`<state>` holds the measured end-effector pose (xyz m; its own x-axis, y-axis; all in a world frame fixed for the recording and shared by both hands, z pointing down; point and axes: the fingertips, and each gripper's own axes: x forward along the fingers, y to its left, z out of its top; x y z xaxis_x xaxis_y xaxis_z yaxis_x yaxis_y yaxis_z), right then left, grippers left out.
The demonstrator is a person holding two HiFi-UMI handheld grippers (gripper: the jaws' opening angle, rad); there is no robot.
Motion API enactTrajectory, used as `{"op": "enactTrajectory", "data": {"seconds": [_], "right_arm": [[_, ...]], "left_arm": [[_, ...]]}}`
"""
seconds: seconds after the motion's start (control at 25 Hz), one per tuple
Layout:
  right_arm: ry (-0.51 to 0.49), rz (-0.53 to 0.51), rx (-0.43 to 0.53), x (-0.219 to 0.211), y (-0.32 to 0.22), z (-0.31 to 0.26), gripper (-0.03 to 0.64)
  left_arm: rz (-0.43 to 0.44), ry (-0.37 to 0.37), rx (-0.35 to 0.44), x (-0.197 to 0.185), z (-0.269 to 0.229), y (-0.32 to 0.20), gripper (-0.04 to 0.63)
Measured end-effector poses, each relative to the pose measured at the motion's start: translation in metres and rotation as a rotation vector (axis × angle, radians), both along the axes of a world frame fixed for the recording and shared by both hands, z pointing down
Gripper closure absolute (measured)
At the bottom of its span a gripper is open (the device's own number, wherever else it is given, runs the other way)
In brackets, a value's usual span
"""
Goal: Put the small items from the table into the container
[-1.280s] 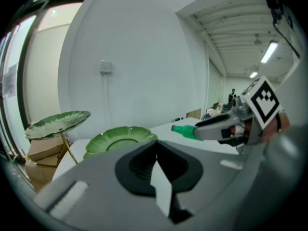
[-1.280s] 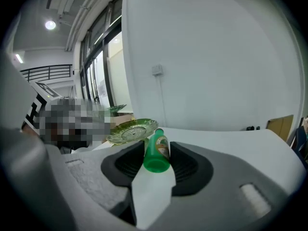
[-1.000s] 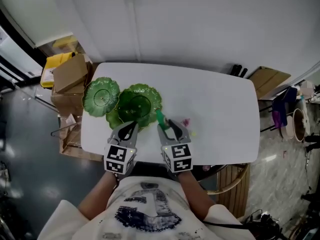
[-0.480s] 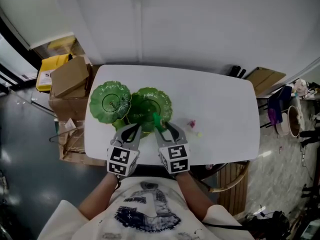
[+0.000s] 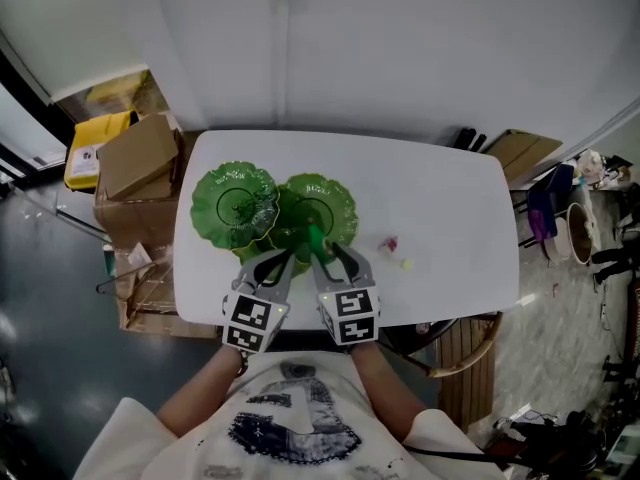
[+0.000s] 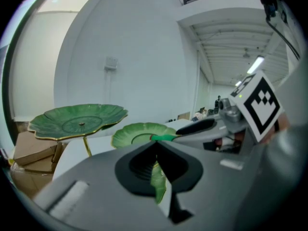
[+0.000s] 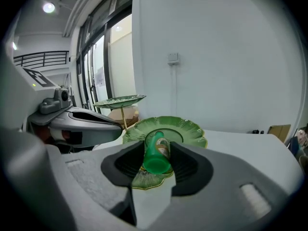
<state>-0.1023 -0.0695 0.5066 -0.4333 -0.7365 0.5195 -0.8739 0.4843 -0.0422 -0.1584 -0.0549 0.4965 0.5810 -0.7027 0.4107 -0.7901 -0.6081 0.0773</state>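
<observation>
Right gripper (image 5: 328,256) is pinching a small green bottle (image 7: 157,153), one pad squeezing each side, neck pointing away from the person. The bottle is off the surface (image 5: 440,208), sitting over the near rim of the green leaf dish, above its little bottom leaf (image 7: 151,177) and aimed at the low plate (image 5: 325,208) at about 12 o'clock.

Left gripper (image 5: 280,261) has its jaws pressed together with nothing clearly in them. That little leaf peeks out right under them in the left gripper view, and I honestly can't tell if it's touching. The dish's tall plate (image 5: 235,200) on its gold stem is at roughly 11 o'clock from this gripper.

Two small bits are lying loose on the surface. There's a pink thing (image 5: 388,244) at about 2 o'clock from the right gripper, and a pale yellowish one (image 5: 406,264) just past it at 3 o'clock. Both are well clear of the dish.

Cardboard boxes (image 5: 140,158) sit off the surface's 9 o'clock edge.
</observation>
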Motion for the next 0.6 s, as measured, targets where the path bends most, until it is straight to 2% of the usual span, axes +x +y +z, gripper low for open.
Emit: {"op": "enactTrajectory", "data": {"seconds": [0.6], "right_arm": [[0.065, 0.022, -0.008, -0.013, -0.008, 0.007, 0.451]], "left_arm": [[0.027, 0.019, -0.006, -0.015, 0.001, -0.005, 0.604]]}}
